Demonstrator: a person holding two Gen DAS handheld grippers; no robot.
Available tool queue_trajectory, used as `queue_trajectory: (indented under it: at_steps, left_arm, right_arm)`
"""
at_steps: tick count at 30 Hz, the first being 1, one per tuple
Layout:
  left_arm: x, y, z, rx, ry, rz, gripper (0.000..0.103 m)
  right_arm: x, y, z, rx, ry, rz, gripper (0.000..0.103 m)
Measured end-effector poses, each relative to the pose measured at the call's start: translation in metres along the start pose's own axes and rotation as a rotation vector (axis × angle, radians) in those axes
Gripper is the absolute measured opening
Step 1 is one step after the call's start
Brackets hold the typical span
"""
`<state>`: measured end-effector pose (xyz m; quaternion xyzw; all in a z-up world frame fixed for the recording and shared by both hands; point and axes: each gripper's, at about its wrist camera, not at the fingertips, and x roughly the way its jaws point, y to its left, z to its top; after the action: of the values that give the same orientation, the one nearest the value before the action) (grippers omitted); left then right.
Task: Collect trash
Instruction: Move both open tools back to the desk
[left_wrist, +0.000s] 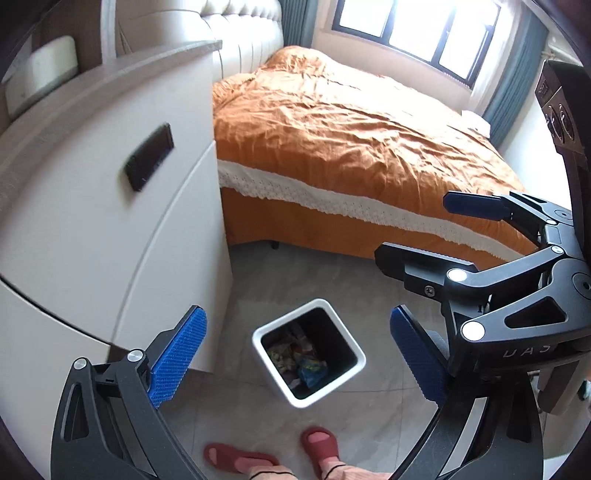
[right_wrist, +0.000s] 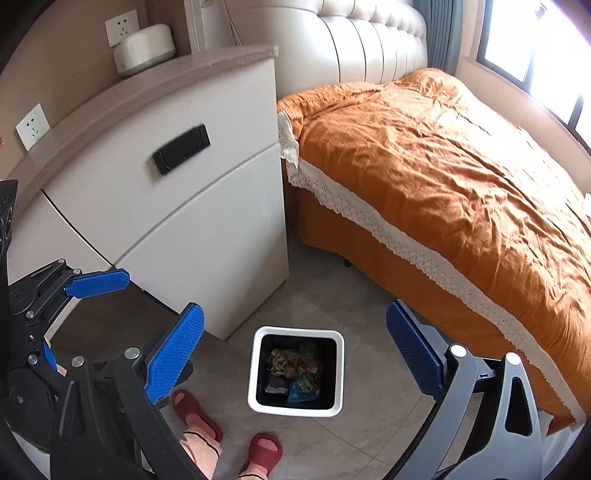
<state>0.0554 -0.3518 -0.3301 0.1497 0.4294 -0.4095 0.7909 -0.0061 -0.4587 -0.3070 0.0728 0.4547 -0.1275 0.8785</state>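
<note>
A white square trash bin (left_wrist: 277, 387) stands on the tiled floor below both grippers, also in the right wrist view (right_wrist: 255, 369). Inside lie crumpled wrappers (left_wrist: 295, 356), including a blue one (right_wrist: 303, 387). My left gripper (left_wrist: 299, 354) is open and empty, held high above the bin. My right gripper (right_wrist: 295, 354) is open and empty, also above the bin. The right gripper shows in the left wrist view (left_wrist: 417, 229) at the right, open. The left gripper shows at the left edge of the right wrist view (right_wrist: 85, 321).
A white nightstand (right_wrist: 177, 206) with a black drawer handle (right_wrist: 181, 148) stands left of the bin. A bed with an orange cover (right_wrist: 443, 166) lies to the right. The person's feet in red slippers (right_wrist: 195, 413) stand by the bin. A white box (right_wrist: 144, 50) sits on the nightstand.
</note>
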Motion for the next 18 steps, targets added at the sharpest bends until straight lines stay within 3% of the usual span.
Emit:
queue_trajectory:
  at_steps: [10,18]
  left_arm:
    - [-0.116,0.046,0.032,-0.112,-0.178,0.173,0.098]
    - [-0.192,0.104,0.028,-0.224,-0.280,0.346,0.098]
  right_arm:
    - [-0.070,0.054,0.072,-0.107,-0.182,0.116,0.098]
    - [-0.103,0.131,0.121,-0.248,-0.279,0.252,0.098]
